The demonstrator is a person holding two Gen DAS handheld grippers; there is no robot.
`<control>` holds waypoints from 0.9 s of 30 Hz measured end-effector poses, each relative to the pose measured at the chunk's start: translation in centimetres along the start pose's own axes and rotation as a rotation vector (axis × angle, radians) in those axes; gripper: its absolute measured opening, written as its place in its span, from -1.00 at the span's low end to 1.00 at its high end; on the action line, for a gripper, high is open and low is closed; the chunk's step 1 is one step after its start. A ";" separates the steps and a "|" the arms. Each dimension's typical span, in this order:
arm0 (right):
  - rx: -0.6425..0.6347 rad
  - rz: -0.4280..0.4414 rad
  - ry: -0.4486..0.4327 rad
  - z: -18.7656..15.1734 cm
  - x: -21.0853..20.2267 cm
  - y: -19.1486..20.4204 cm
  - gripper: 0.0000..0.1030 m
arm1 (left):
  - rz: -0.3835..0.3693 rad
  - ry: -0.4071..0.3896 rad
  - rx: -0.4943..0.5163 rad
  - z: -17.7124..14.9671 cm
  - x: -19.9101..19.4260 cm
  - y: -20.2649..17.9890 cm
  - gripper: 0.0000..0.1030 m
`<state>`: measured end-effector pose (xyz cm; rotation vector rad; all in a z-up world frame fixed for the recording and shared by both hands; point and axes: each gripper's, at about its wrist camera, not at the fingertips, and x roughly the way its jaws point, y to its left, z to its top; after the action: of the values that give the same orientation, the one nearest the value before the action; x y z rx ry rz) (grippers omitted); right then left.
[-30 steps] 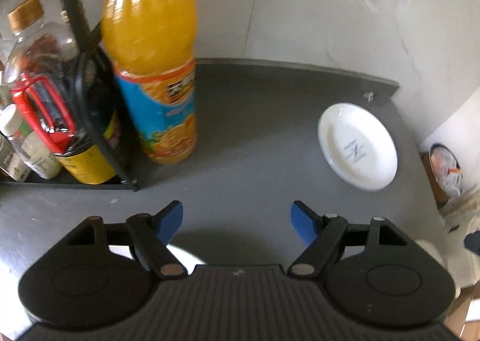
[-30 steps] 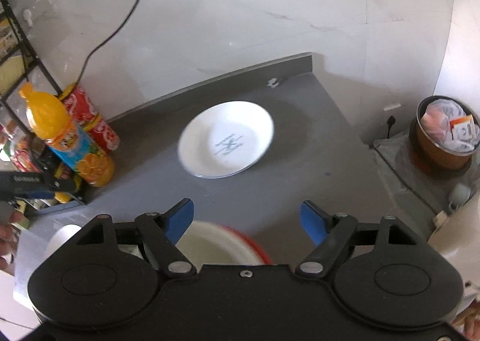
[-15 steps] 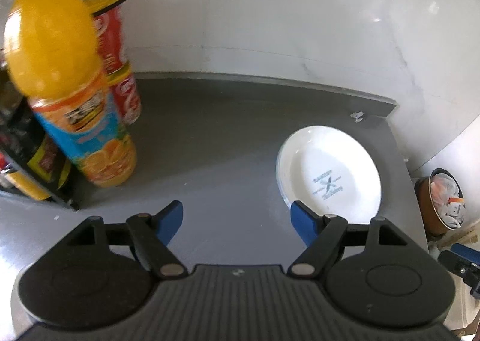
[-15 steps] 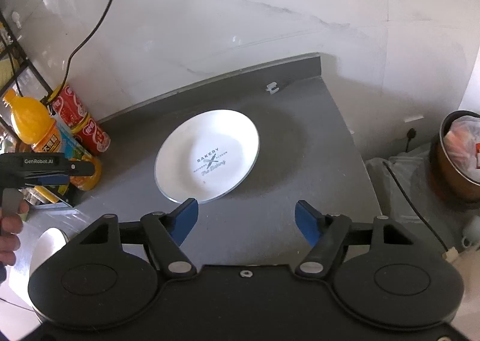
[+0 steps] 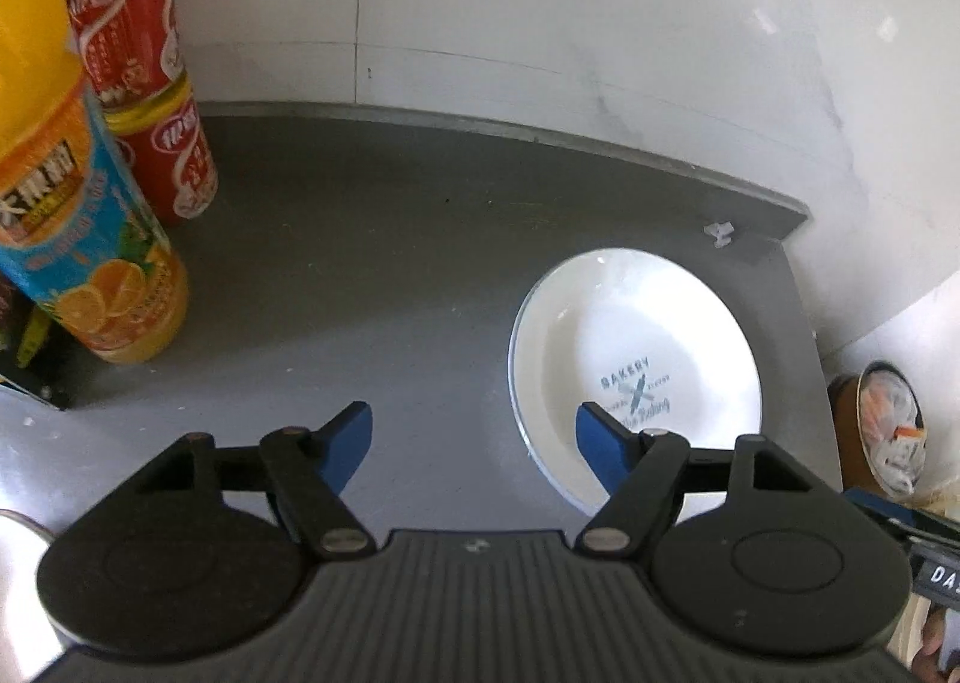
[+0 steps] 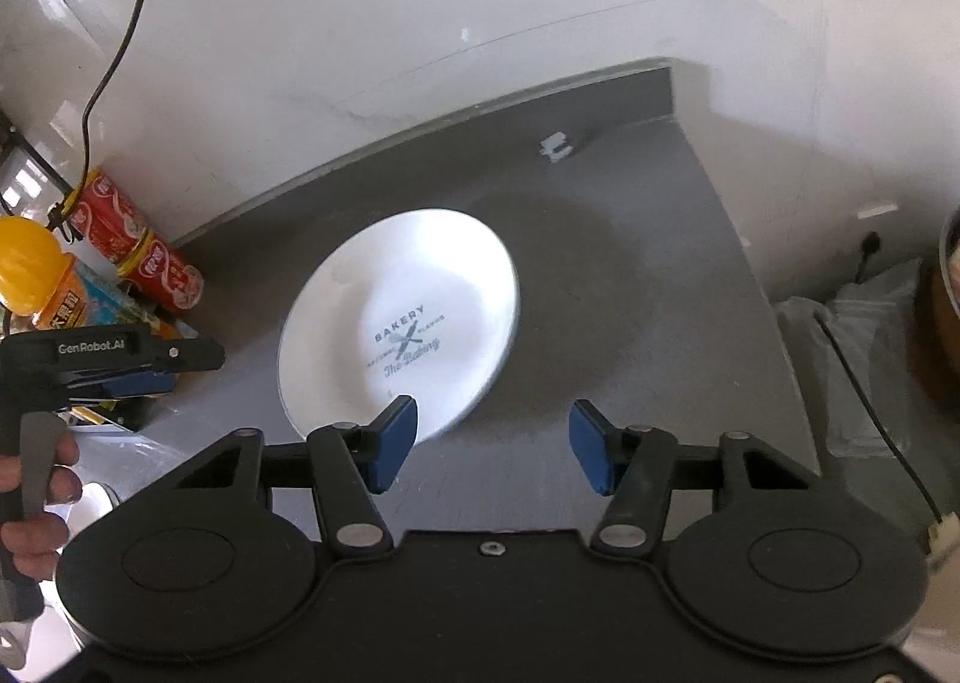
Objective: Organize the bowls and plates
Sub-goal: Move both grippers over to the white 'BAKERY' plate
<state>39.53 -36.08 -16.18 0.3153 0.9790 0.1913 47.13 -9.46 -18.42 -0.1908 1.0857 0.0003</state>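
A white plate [image 5: 636, 365] with a blue "Bakery" print lies flat on the grey counter [image 5: 372, 275] near its far right corner; it also shows in the right wrist view as the plate [image 6: 402, 317]. My left gripper [image 5: 474, 443] is open above the counter, its right fingertip over the plate's near left rim. My right gripper [image 6: 492, 449] is open and empty, its left fingertip over the plate's near edge. The left gripper [image 6: 138, 365] is seen from the side in the right wrist view, held by a hand [image 6: 30, 497]. No bowl is clearly in view.
An orange juice bottle [image 5: 78, 239] and stacked red cans [image 5: 150, 101] stand at the left by a black rack. A white wall runs behind the counter. A bin [image 5: 888, 431] with rubbish sits beyond the counter's right edge. A pale round object [image 6: 90, 503] shows at lower left.
Both grippers have moved forward and right toward the plate, which now looks larger and closer. The bottle has slid to the left edge of the left wrist view. Both grippers stay open.
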 end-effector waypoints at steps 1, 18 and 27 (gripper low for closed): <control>-0.004 -0.008 0.005 0.2 0.5 0.0 0.08 | 0.007 -0.006 -0.011 0.1 0.4 0.0 0.44; 0.068 -0.011 0.096 3.0 6.8 -1.4 -0.02 | 0.041 0.036 -0.026 0.7 6.3 -1.4 0.04; 0.076 -0.057 0.110 4.0 9.0 -1.2 -0.31 | -0.003 0.043 -0.081 0.6 8.1 -0.7 -0.20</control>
<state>47.78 -35.23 -21.55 0.3489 1.1048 0.1201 51.48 -10.78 -25.13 -0.2662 1.1288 0.0376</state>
